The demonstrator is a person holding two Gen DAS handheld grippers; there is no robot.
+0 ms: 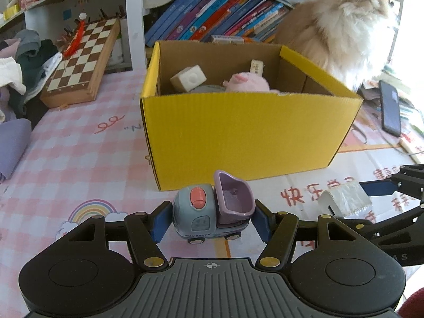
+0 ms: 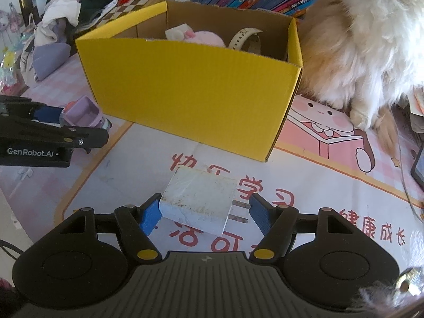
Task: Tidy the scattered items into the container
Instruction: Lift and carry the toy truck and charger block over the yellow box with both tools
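A yellow cardboard box (image 1: 246,129) stands on the mat and holds a pink plush (image 1: 249,82), a white block (image 1: 188,77) and other items; it also shows in the right wrist view (image 2: 190,79). My left gripper (image 1: 212,221) is closed on a grey and purple toy truck (image 1: 212,212), both blue pads against its sides, in front of the box. My right gripper (image 2: 204,216) is open around a white charger plug (image 2: 198,198) lying on the mat; its left pad touches the plug and its right pad stands clear of the prongs.
A fluffy cat (image 1: 341,23) sits right of the box, against its far right corner. A chessboard (image 1: 82,61) and clothes (image 1: 23,61) lie at the left. Books (image 1: 217,16) stand behind. A phone (image 1: 391,107) lies at the right.
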